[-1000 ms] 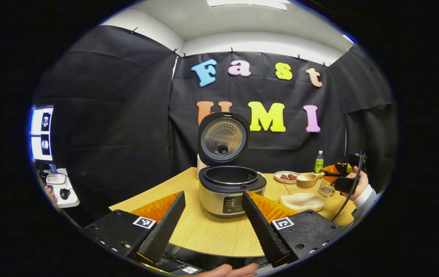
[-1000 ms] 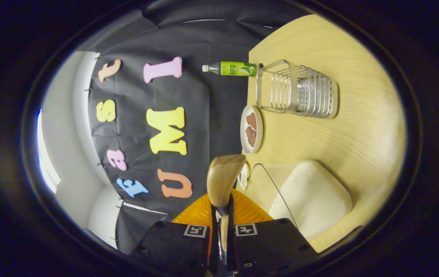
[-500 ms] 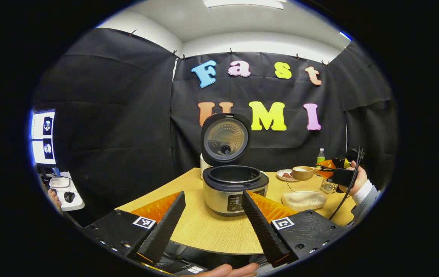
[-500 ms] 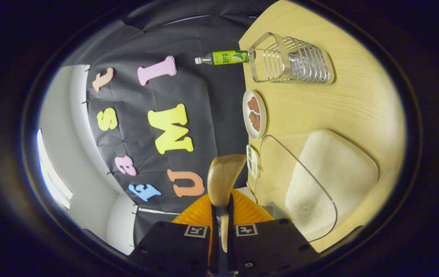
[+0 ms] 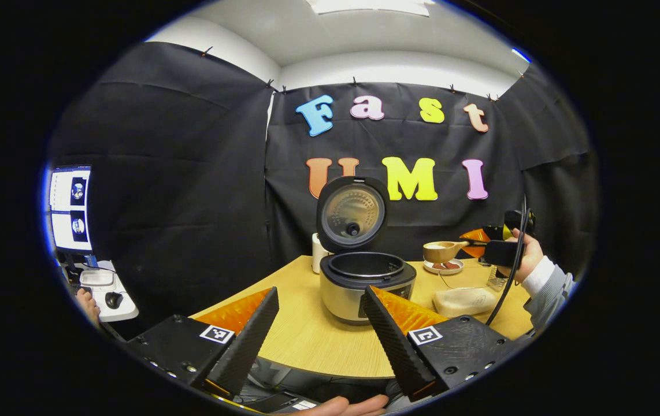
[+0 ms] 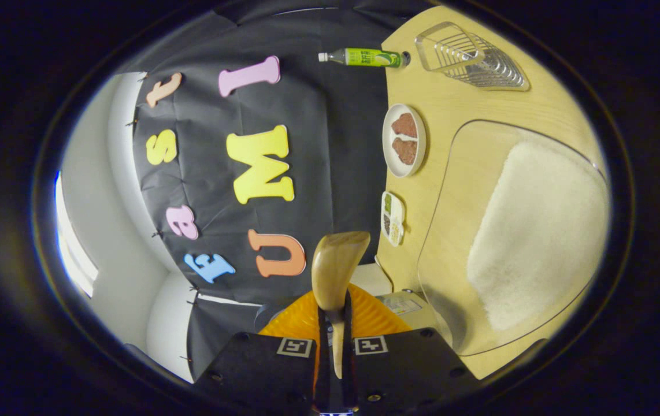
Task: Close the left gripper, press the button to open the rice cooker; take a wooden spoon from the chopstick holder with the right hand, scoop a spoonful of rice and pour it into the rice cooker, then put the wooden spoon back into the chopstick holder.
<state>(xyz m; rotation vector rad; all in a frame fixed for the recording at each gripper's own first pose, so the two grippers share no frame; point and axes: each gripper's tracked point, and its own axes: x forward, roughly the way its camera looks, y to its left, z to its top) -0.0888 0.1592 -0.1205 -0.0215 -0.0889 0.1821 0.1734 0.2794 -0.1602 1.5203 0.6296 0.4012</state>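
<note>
The rice cooker point(image 5: 367, 284) stands on the wooden table point(image 5: 307, 335) with its lid point(image 5: 353, 212) raised upright. My left gripper point(image 5: 319, 296) is open, back from the cooker, with nothing between its fingers. To the right of the cooker a hand holds my right gripper point(image 5: 503, 252), which keeps the wooden spoon point(image 5: 440, 251) level in the air with white rice in its bowl. In the right gripper view, which is rolled sideways, my right gripper point(image 6: 334, 325) is shut on the spoon's handle and the spoon's bowl point(image 6: 337, 266) points ahead. The clear rice container point(image 6: 538, 231) lies below it.
A plate point(image 6: 404, 140) with two brown pieces, a small sectioned dish point(image 6: 393, 218), a green bottle point(image 6: 364, 56) and the wire chopstick holder point(image 6: 471, 55) stand on the table's right part. Far left in the left gripper view are a monitor point(image 5: 70, 208) and a mouse point(image 5: 113, 299).
The right gripper has lifted the filled spoon and carried it left toward the cooker, away from the chopstick holder. The left gripper view has shifted, so the cooker now sits smaller and further right.
</note>
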